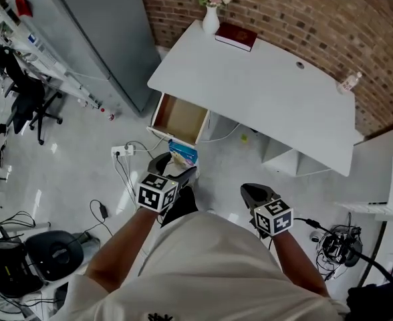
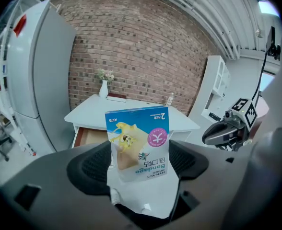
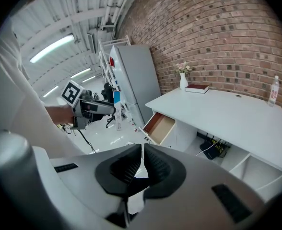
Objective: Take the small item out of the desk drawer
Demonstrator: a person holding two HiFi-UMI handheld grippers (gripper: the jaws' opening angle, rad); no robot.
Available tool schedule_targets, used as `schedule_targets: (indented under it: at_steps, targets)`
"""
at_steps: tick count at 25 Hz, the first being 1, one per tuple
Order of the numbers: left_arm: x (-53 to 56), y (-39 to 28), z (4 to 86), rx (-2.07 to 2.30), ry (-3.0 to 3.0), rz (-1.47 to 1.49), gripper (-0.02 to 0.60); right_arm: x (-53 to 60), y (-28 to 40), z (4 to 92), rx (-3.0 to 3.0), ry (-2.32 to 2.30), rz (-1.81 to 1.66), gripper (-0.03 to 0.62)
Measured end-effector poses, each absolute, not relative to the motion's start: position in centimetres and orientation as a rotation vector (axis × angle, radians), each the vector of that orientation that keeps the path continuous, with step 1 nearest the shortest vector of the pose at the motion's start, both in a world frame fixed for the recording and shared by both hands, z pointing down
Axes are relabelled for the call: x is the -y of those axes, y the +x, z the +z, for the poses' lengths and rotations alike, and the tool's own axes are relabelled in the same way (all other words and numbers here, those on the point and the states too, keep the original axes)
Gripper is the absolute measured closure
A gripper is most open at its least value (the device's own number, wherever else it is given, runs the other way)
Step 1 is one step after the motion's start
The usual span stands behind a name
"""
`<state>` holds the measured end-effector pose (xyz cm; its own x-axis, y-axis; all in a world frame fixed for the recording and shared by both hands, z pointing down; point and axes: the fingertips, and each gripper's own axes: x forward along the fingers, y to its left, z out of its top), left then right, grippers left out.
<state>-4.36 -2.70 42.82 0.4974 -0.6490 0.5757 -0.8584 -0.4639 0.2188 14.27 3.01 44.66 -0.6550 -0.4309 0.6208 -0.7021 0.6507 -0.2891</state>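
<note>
The small item is a blue and white bandage packet [image 1: 183,154]. My left gripper [image 1: 176,163] is shut on it and holds it in the air, in front of the open drawer [image 1: 180,119] of the white desk [image 1: 270,92]. In the left gripper view the packet [image 2: 138,140] stands upright between the pads, with the drawer [image 2: 89,136] behind it. The drawer's wooden inside looks bare. At the lower right my right gripper [image 1: 253,194] is lifted too. Its jaws [image 3: 142,166] are closed together with nothing between them.
On the desk's far edge stand a white vase with flowers [image 1: 211,17], a red book [image 1: 236,36] and a water bottle [image 1: 349,82]. A tall grey cabinet [image 1: 96,32] stands left of the desk. A power strip and cables [image 1: 123,151] lie on the floor. Office chairs [image 1: 29,99] are at far left.
</note>
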Motion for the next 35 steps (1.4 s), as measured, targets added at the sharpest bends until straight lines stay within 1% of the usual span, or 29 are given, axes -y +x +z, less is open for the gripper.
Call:
schedule_targets:
  at_steps: [11,23,35]
  targets:
    - [-0.6,-2.7,39.8,1.211,2.309,0.474,0.21,-4.3,14.4,43.3,2.379,0.906,0.629,0.556]
    - [-3.4,-2.8,39.3,1.232,2.313,0.429,0.21,-6.3,13.9,43.0,2.408,0.899,0.602,0.559]
    - [-3.8,-3.6,39.8,1.25,2.292,0.437,0.21,-6.0,12.6,42.8,2.437,0.871,0.579,0.562]
